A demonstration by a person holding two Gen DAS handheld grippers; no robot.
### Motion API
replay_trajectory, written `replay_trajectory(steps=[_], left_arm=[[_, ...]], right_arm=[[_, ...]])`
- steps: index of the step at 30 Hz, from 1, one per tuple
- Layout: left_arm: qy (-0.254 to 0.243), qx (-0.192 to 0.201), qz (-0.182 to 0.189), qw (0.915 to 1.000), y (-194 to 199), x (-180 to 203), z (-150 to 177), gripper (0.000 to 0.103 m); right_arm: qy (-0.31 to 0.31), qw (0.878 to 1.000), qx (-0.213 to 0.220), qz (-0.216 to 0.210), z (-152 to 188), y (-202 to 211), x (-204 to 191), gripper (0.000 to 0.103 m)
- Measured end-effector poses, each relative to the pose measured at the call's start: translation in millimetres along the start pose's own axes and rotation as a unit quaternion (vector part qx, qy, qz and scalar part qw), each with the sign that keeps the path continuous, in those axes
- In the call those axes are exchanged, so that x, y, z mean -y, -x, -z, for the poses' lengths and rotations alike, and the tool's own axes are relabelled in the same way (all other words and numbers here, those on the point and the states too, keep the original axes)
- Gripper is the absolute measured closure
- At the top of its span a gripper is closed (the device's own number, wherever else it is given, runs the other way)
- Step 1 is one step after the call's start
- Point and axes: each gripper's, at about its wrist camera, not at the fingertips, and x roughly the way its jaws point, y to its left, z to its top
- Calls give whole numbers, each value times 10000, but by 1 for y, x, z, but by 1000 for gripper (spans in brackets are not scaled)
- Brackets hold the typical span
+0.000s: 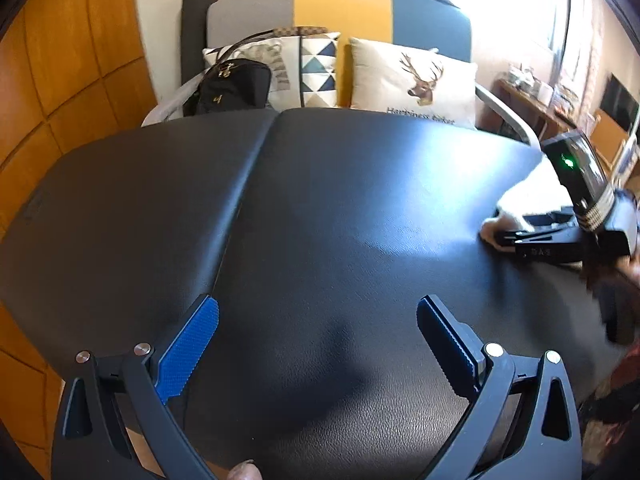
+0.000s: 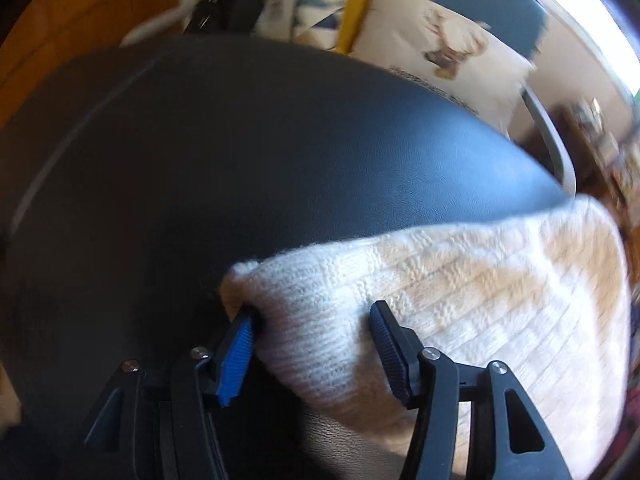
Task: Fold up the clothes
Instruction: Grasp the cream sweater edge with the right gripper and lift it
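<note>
A cream-white knit garment (image 2: 460, 300) with pale orange patches lies at the right side of the black padded table (image 2: 240, 152), trailing off its right edge. My right gripper (image 2: 312, 332) holds its near-left corner. Thick fabric is bunched between the blue-padded left finger (image 2: 236, 356) and the dark right finger (image 2: 390, 352). In the left wrist view the right gripper (image 1: 504, 232) shows at the far right, low on the table, with white fabric (image 1: 504, 220) at its tip. My left gripper (image 1: 316, 320) hovers wide open over bare black table (image 1: 320, 200), holding nothing.
Behind the table stands a grey, yellow and blue sofa (image 1: 340, 8) with a deer cushion (image 1: 412, 80), a triangle-pattern cushion (image 1: 316, 68) and a black bag (image 1: 236, 84). A wooden wall (image 1: 72, 60) is on the left. A cluttered side table (image 1: 536, 96) is at the right.
</note>
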Motion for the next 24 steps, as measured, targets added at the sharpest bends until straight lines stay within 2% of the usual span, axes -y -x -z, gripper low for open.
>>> replay_trajectory(steps=[2, 4, 7, 10, 12, 14, 16, 17, 19, 22, 24], left_arm=[[122, -20, 3, 9999, -1, -5, -1, 2], [210, -49, 7, 9998, -1, -11, 0, 2], [275, -86, 48, 9996, 1, -17, 2, 2], [345, -107, 110, 9993, 3, -23, 0, 2], [393, -121, 152, 9990, 4, -26, -1, 2], [440, -135, 193, 9988, 6, -30, -1, 2], [487, -149, 235, 9984, 7, -34, -2, 2], [510, -156, 256, 9982, 8, -36, -3, 2], [557, -170, 297, 9979, 10, -39, -4, 2], [485, -208, 282, 9982, 9, -37, -3, 2], [356, -247, 221, 9988, 6, -30, -1, 2]], right_arm=[[-119, 9998, 157, 86, 5, 5, 2, 87], [-434, 9985, 266, -201, 7, 10, 6, 89], [-785, 9896, 669, -1005, 5, 42, 9, 90], [-698, 9699, 1398, -1869, 17, 111, 10, 90], [-401, 9570, 1537, -2426, 38, 141, 2, 90], [-98, 9482, 1248, -2918, 66, 145, -19, 90], [194, 9377, 825, -3370, 95, 142, -43, 80], [282, 9354, 660, -3463, 107, 137, -52, 76], [265, 9408, 509, -3342, 123, 126, -55, 76], [-146, 9550, 705, -2876, 130, 126, -23, 76], [-431, 9652, 957, -2395, 126, 129, 18, 74]])
